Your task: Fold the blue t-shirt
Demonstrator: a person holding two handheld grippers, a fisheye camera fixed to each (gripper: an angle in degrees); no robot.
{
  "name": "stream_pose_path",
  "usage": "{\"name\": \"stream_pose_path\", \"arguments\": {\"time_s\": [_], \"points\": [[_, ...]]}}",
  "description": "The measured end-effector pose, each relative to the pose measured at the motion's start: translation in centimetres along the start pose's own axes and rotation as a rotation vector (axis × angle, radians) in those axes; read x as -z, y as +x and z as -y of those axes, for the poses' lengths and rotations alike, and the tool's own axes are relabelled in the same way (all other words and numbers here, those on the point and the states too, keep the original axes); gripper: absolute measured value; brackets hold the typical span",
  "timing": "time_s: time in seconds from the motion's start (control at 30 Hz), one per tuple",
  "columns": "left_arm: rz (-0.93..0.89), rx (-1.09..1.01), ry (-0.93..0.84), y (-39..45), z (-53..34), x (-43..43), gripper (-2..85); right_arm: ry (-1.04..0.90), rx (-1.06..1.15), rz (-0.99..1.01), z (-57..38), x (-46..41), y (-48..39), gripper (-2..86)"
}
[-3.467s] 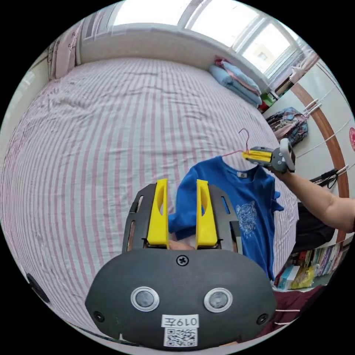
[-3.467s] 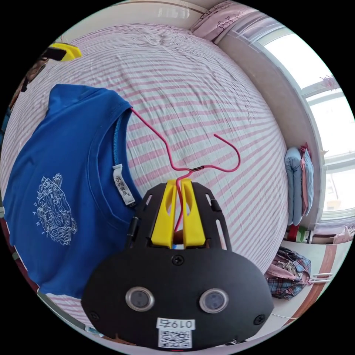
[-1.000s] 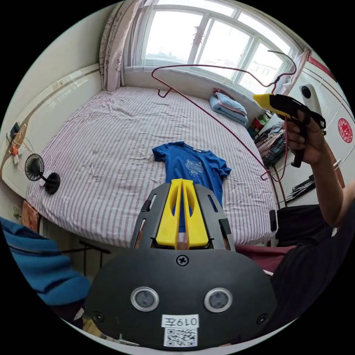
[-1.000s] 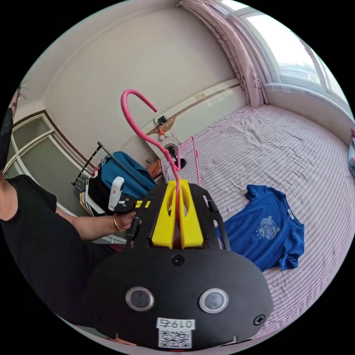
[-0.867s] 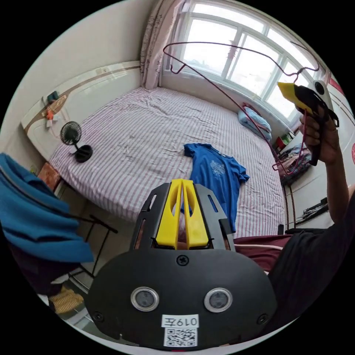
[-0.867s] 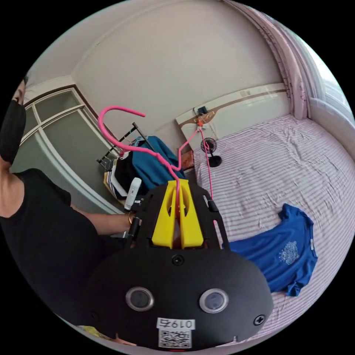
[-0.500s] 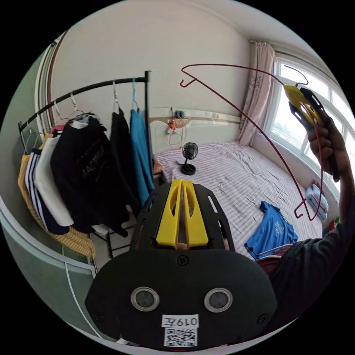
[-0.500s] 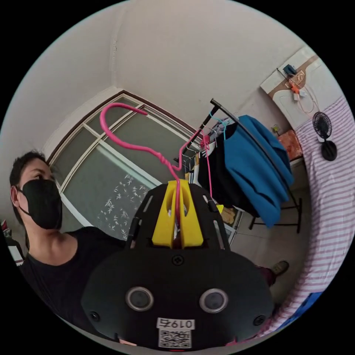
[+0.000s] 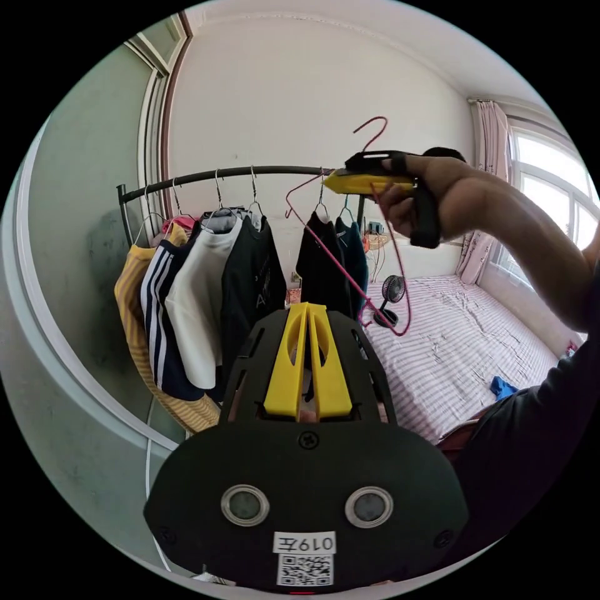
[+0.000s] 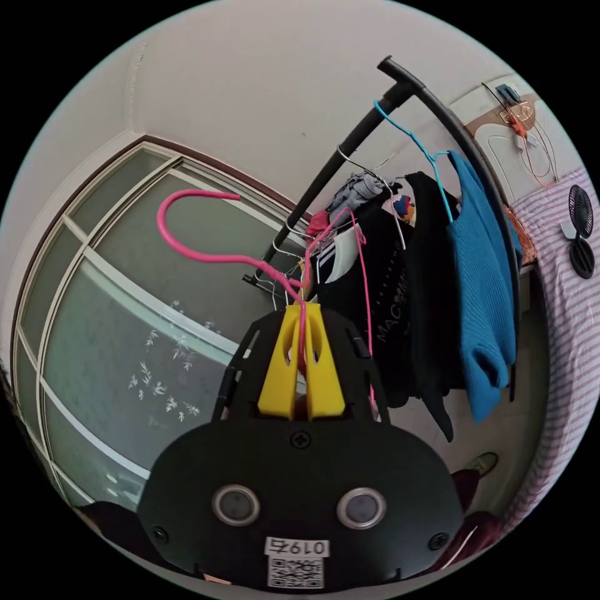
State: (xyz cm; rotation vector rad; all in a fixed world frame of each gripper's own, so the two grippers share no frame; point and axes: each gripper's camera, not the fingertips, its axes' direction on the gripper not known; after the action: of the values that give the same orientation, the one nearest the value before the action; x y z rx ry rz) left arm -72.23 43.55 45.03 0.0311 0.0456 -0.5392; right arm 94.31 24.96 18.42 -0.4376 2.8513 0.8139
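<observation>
A small patch of the blue t-shirt (image 9: 502, 387) lies on the striped bed (image 9: 450, 350) at the right of the left gripper view. My right gripper (image 10: 302, 307) is shut on the neck of a bare pink wire hanger (image 10: 206, 250); its hook curves up to the left. That same right gripper (image 9: 331, 182), held in a hand, sits close to the black clothes rail (image 9: 237, 175), the pink hanger (image 9: 350, 275) dangling below it. My left gripper (image 9: 307, 307) is shut with nothing between its jaws.
Several garments hang on the clothes rail (image 10: 450, 125): a yellow striped top (image 9: 134, 294), a white one (image 9: 194, 300), black ones (image 9: 253, 275) and a teal sweater (image 10: 484, 275). A small black fan (image 9: 390, 300) stands on the bed. A frosted glass door (image 10: 125, 350) is behind.
Both views have swung from the bed to the clothes rail. The shirt was slid off the hanger and left on the bed. The right gripper has carried the bare hanger up to the rail.
</observation>
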Motion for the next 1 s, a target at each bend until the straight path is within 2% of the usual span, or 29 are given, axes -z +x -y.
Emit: {"name": "stream_pose_path", "arguments": {"time_s": [0.37,0.57,0.67,0.73,0.8,0.87,0.93,1.0], "points": [[-0.142,-0.015,0.030,-1.9,2.6,-1.6,0.8,0.084,-0.155,-0.191,9.4,-10.1,1.3,-0.9],[-0.237,-0.053,0.013,-0.4,3.6,-3.5,0.8,0.010,-0.161,-0.315,12.6,-13.2,2.2,-0.7],[-0.274,-0.104,0.020,1.4,4.5,-4.4,0.7,-0.052,-0.095,-0.338,12.6,-14.0,2.5,0.1],[-0.315,-0.153,0.003,3.2,5.2,-5.7,0.7,-0.084,-0.012,-0.341,12.3,-13.4,2.1,1.7],[-0.349,-0.171,-0.024,4.7,5.5,-7.1,0.7,-0.131,0.054,-0.250,11.7,-11.4,2.1,7.7],[-0.404,-0.196,-0.067,6.5,5.7,-8.7,0.7,-0.122,0.113,-0.186,10.5,-8.4,1.9,8.5],[-0.488,-0.237,-0.101,9.4,5.9,-10.7,0.8,-0.052,0.199,-0.110,8.7,-3.8,1.5,8.1],[-0.567,-0.286,-0.124,12.3,6.0,-12.2,0.9,0.094,0.328,-0.030,5.3,4.7,1.3,5.4]]}}
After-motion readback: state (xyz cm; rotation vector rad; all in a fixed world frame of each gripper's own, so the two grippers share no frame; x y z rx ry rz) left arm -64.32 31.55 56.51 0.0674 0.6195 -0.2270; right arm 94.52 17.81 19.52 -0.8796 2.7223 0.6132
